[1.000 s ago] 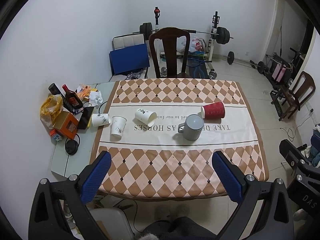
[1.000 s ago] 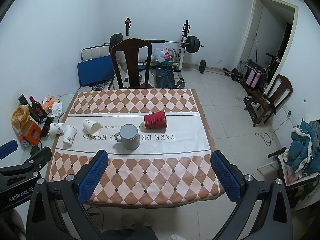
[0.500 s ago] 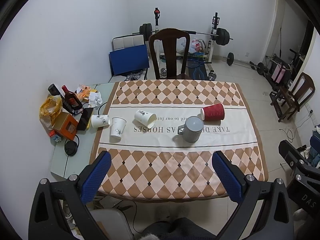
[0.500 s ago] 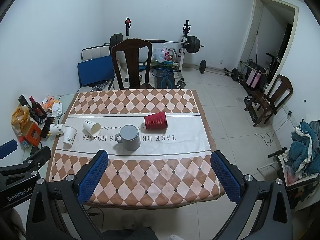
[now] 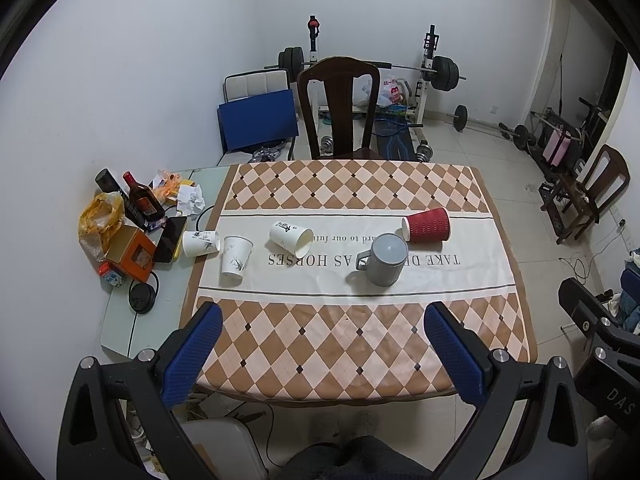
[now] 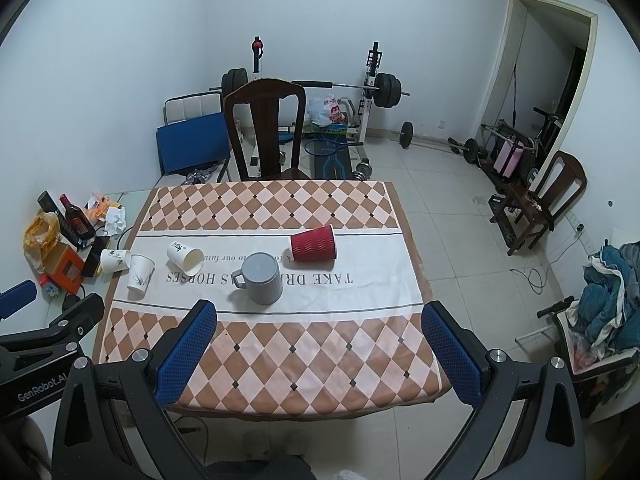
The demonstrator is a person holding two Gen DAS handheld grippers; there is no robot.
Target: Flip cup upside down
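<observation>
A grey mug [image 5: 384, 261] [image 6: 262, 278] stands upside down on the table's white band. A red ribbed paper cup [image 5: 427, 225] [image 6: 313, 243] lies on its side behind it. A white paper cup [image 5: 291, 237] [image 6: 185, 257] lies on its side to the left. Another white cup [image 5: 236, 257] [image 6: 140, 271] stands upside down near the left edge, and a third [image 5: 201, 242] [image 6: 115, 259] lies on the side table. My left gripper [image 5: 324, 354] and right gripper [image 6: 320, 350] are both open and empty, held above the table's near edge.
The table [image 5: 360, 344] has a checkered cloth. A wooden chair [image 5: 339, 108] stands at its far side. A side table at left holds bottles [image 5: 142, 200], an orange box [image 5: 130, 254] and bags. Gym weights [image 6: 384, 90] line the back wall.
Both grippers have drawn back and up slightly, so the table looks a little farther. Nothing on the table has moved.
</observation>
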